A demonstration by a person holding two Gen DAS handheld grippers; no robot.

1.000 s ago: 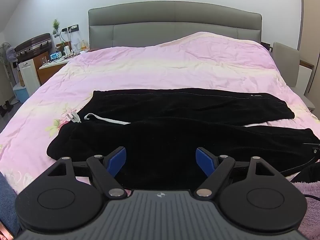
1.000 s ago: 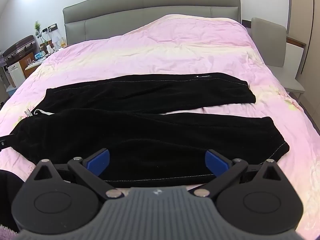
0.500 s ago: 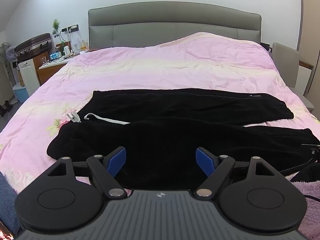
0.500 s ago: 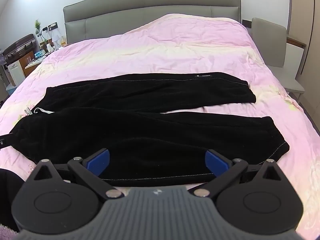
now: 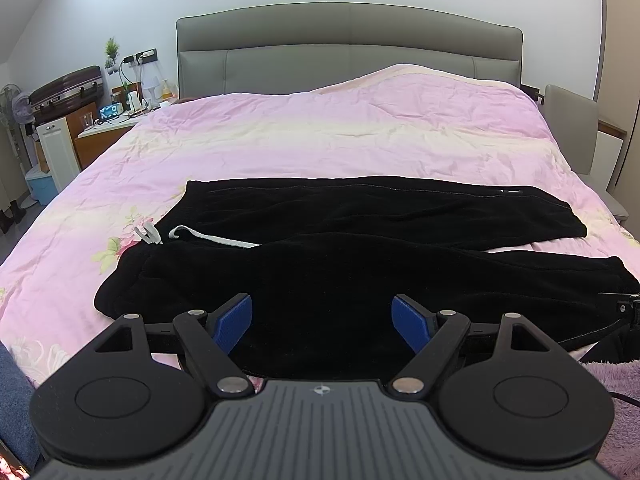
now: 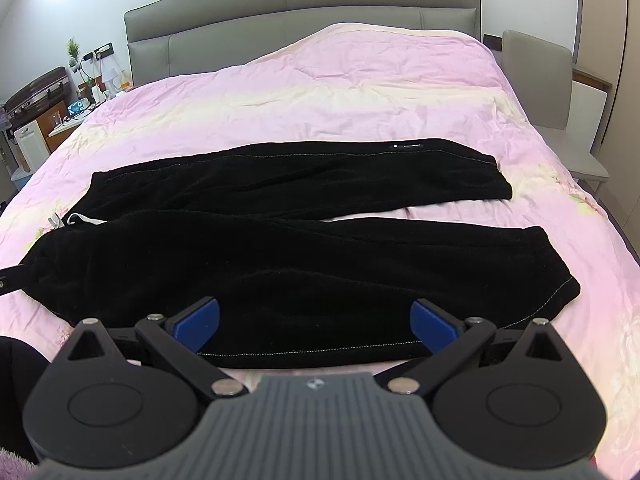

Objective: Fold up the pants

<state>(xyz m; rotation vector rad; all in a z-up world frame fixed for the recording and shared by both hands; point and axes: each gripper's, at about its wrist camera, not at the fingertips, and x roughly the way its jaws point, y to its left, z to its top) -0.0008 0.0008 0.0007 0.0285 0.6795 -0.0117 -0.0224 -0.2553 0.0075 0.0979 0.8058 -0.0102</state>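
1. Pants [image 5: 360, 264] [image 6: 280, 256] lie flat on the pink blanket [image 5: 320, 136] [image 6: 340, 92] that covers the bed. They are black and look soft.
2. The long way of the pants runs from side to side across the blanket, not toward the gray headboard [image 5: 348, 48] [image 6: 300, 4].
3. The waist end points to the left side of the blanket. A white string [image 5: 208, 236] [image 6: 86, 220] pokes out there.
4. The two legs point to the right side of the blanket. They spread apart a little near the ends, and a bit of pink shows between them.
5. One leg is on the headboard side of the pants. The other leg is on the near side, close to the front edge of the blanket.
6. The left gripper [image 5: 322, 322] hangs over the near edge of the pants, closer to the waist end. Its two blue pads [image 5: 234, 320] are wide apart and hold nothing.
7. The right gripper [image 6: 314, 320] hangs over the near leg of the pants, closer to the leg ends. Its blue pads [image 6: 434, 322] are wide apart too and hold nothing.
8. A small table [image 5: 108, 128] with little things on it stands past the left side of the blanket, next to the headboard.
9. A gray chair [image 5: 572, 120] [image 6: 536, 76] stands past the right side of the blanket.
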